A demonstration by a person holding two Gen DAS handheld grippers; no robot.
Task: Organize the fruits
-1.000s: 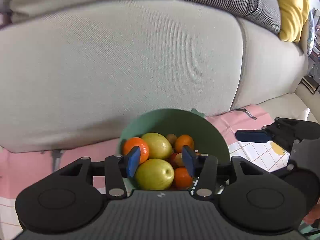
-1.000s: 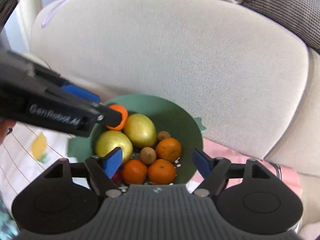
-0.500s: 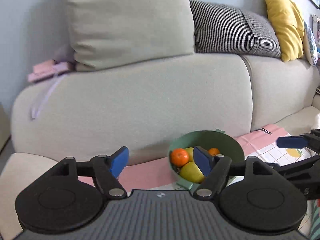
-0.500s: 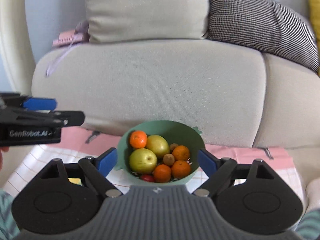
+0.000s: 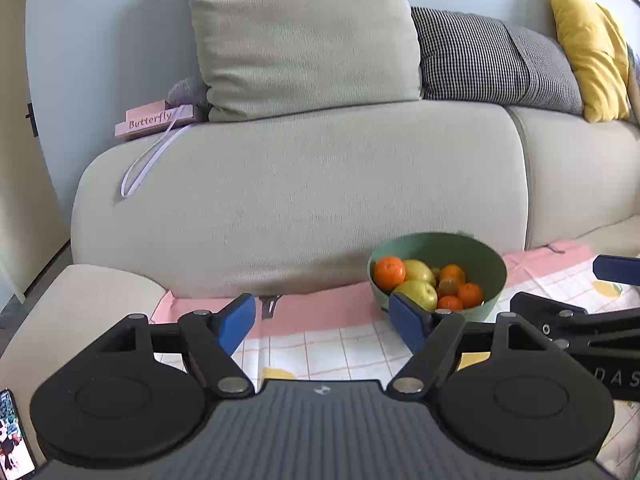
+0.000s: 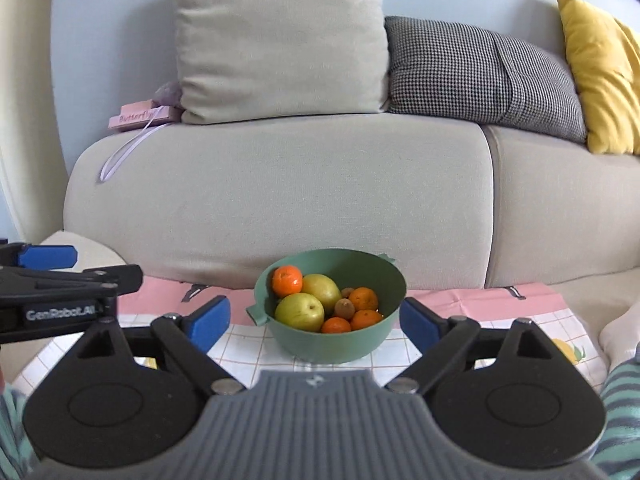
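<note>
A green bowl (image 6: 332,344) stands on a checked cloth in front of the sofa. It holds several tangerines (image 6: 287,280), two yellow-green apples (image 6: 299,312) and small brown kiwis (image 6: 344,308). My right gripper (image 6: 314,322) is drawn back on the near side of the bowl, its jaws opening, with nothing held between the blue pads. My left gripper (image 5: 322,320) hovers left of the bowl (image 5: 476,252) over the cloth, its jaws opening too and empty. Each gripper shows at the edge of the other's view: the left gripper (image 6: 92,266), the right gripper (image 5: 568,286).
A beige sofa (image 6: 280,192) rises right behind the bowl, with beige, houndstooth and yellow cushions (image 6: 600,76) on top. A pink box (image 5: 154,120) with a ribbon lies on its left arm. A phone (image 5: 12,436) lies at lower left. Striped sleeves (image 6: 620,400) frame the right wrist view.
Both grippers have pulled back from over the bowl and tilted up, so the whole sofa shows. Their jaws have spread wider. The fruit stays in the bowl.
</note>
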